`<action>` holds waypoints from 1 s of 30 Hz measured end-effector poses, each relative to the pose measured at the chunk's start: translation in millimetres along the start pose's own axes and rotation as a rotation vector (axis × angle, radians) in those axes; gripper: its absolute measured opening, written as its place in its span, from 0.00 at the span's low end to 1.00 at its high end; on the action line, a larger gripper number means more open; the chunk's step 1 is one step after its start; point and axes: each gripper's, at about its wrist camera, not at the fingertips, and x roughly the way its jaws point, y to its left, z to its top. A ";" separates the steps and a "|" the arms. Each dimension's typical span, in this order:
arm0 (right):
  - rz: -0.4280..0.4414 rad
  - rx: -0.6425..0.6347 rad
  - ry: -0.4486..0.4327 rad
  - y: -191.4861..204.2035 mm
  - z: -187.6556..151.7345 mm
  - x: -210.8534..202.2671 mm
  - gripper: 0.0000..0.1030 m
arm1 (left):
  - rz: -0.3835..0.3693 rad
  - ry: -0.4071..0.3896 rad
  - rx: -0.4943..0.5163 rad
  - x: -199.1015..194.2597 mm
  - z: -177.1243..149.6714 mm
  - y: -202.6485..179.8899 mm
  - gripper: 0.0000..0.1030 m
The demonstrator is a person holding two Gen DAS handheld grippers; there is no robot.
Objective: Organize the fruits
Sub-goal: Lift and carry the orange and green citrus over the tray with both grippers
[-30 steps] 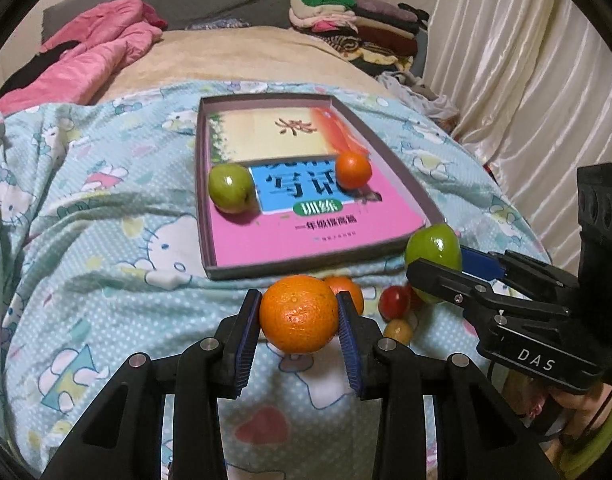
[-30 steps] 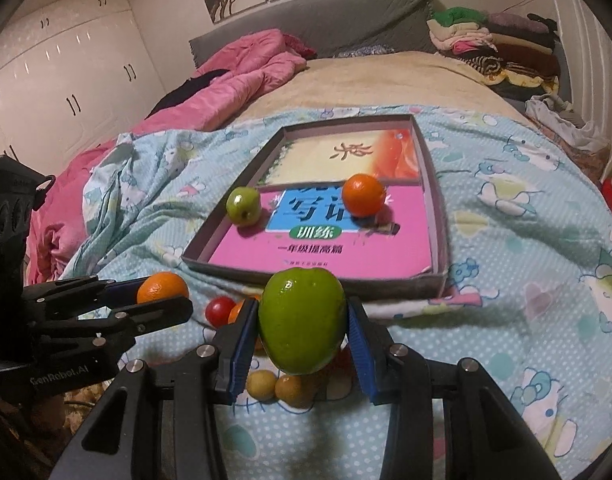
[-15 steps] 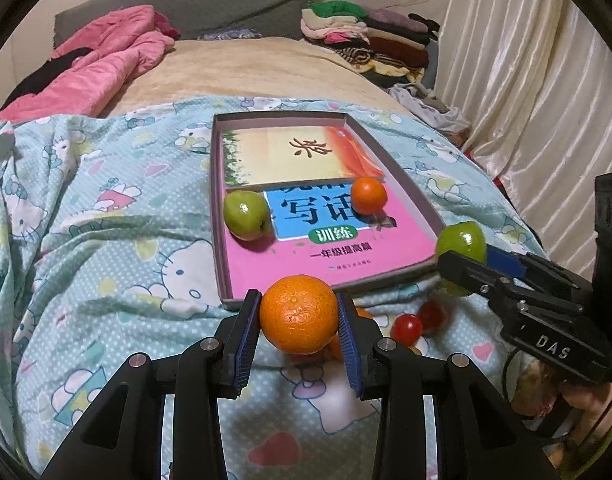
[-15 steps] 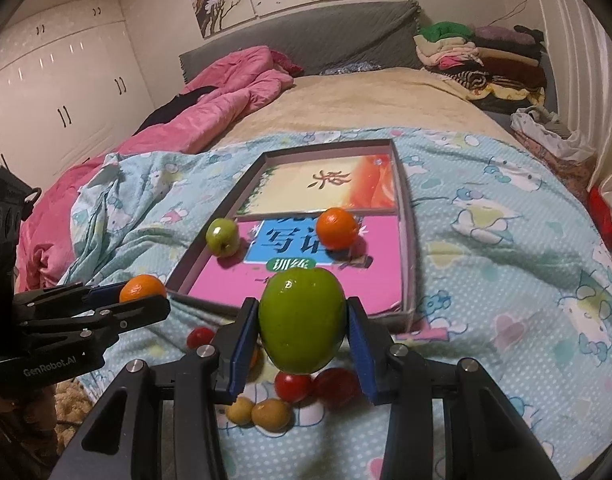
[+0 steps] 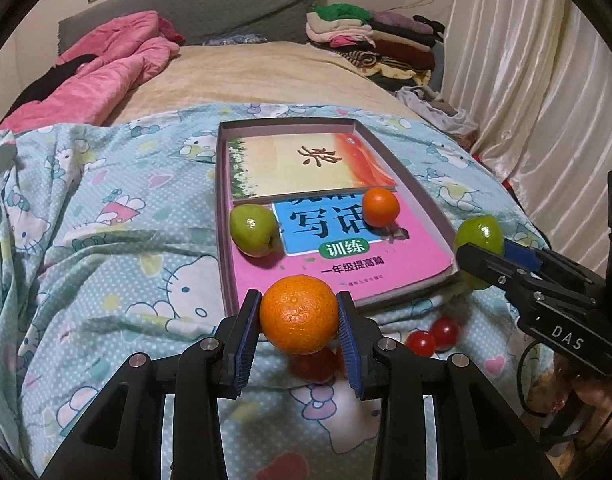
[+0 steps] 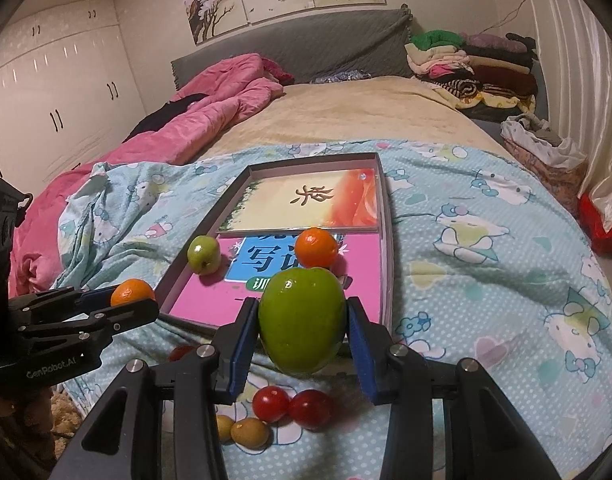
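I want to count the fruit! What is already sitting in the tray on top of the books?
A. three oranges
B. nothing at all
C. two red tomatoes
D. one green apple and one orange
D: the tray holds one green apple and one small orange on the books; the other fruit is in the tongs or on the bedsheet.

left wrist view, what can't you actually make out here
- Red fruit under the held orange: the orange and the left gripper hide most of it, so its kind and count are unclear.
- Two tomatoes: blurred.
- Green apple in the right gripper: lower part hidden by the jaws.
- Pink book: small print unreadable.
- Box: near wall hidden behind the orange.
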 end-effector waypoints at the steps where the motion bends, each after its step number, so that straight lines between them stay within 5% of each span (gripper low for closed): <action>1: -0.003 0.001 -0.001 -0.8 0.7 0.7 0.42 | 0.003 0.000 0.000 1.1 0.1 0.4 0.37; 30: -0.034 -0.024 0.019 -6.9 6.8 25.3 0.42 | 0.023 0.014 -0.037 39.9 9.7 10.8 0.37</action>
